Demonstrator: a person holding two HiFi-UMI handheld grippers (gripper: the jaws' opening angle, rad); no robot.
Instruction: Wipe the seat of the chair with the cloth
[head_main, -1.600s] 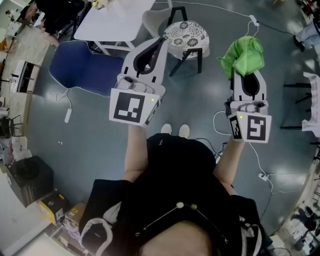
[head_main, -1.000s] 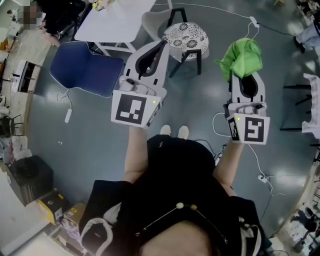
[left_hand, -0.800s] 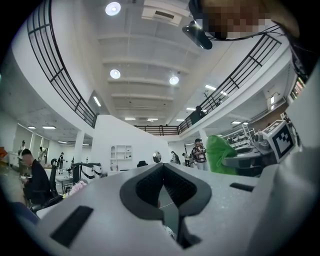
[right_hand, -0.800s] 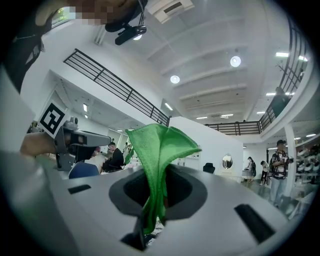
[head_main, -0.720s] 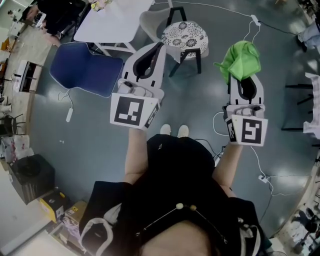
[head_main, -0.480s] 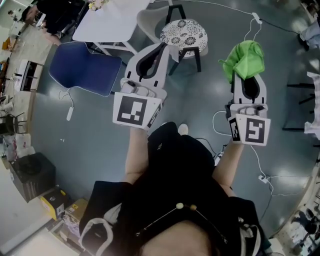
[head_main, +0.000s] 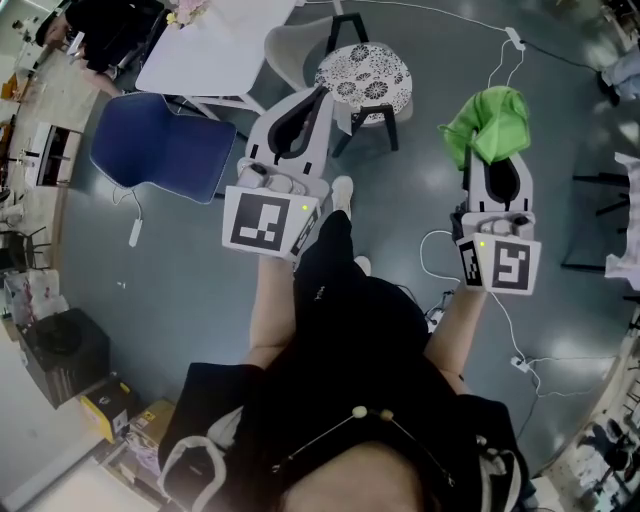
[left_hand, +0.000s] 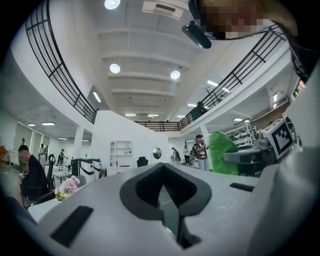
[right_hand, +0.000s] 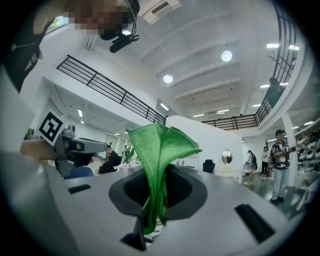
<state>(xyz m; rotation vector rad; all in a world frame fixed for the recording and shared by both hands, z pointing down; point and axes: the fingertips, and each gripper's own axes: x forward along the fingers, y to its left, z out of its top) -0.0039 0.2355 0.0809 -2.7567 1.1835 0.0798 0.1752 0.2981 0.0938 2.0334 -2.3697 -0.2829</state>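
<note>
1. The person's dark clothing filled the bottom of the head view. One white shoe (head_main: 342, 190) was set forward on the grey floor (head_main: 400, 200), on the line towards the chair.
2. The left gripper (head_main: 323, 95) was held out with its jaws closed tip to tip, and nothing was caught between them.
3. The right gripper (head_main: 496, 155) was clamped on the green cloth (head_main: 487, 118). The cloth bunched up past the tips, and one fold trailed back between the jaws.
4. A white cable (head_main: 436, 250) looped on the floor just beside the right gripper's marker cube.
5. The chair (head_main: 362, 72), with a round black-and-white patterned seat and black legs, stood beyond and between the two grippers. The cloth was in the air, well apart from the seat and to its right.
6. A blue chair (head_main: 165, 150) stood to the left, and a white table (head_main: 215, 40) stood behind it. A black frame (head_main: 590, 215) stood at the right edge.
7. In the head view the left gripper's tip overlapped the chair's left side and part of its pale backrest. The cloth covered the right gripper's tips. The table ran off the top edge. Both gripper views tilted up towards the ceiling lights and railings.
</note>
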